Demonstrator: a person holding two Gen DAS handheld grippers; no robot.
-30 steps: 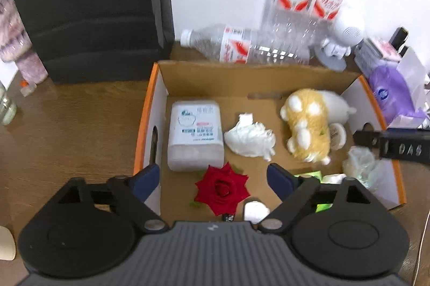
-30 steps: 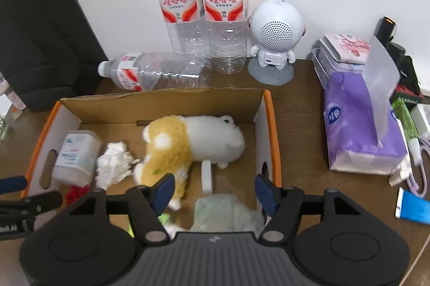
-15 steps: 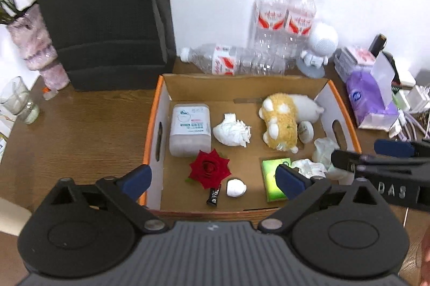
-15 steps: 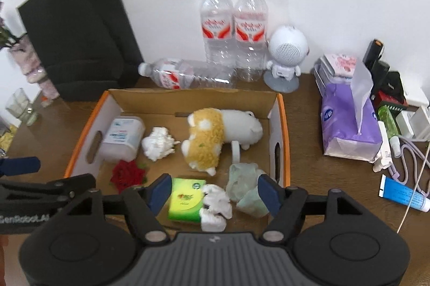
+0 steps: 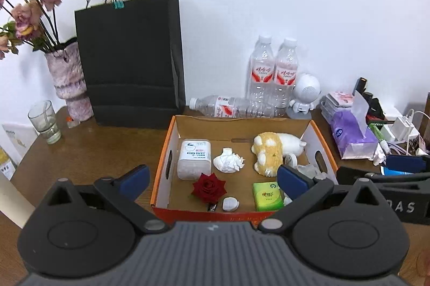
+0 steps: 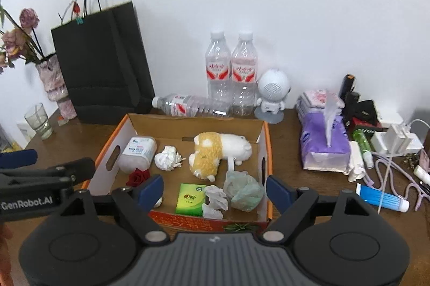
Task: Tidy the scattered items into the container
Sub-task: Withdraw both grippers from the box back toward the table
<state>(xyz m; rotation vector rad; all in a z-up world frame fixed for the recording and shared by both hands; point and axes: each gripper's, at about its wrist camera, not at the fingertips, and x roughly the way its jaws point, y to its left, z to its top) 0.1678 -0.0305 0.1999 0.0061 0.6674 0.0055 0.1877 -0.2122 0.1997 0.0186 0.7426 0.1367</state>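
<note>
Both my tongs, left (image 5: 212, 180) and right (image 6: 215, 188), gape wide and empty above the box (image 6: 264, 151), which holds the rose (image 5: 208, 185), tissues and plush toy (image 6: 215, 151); tidying looks nearly finished.

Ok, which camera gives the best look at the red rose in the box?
The left wrist view: the rose lies fully in sight, petals facing up, in front of the white jar. In the right wrist view the rose is partly hidden behind the tongs' left finger.

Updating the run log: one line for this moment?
left claw: open, empty | right claw: open, empty | cardboard box: holds plush toy, rose, tissue pack
</note>
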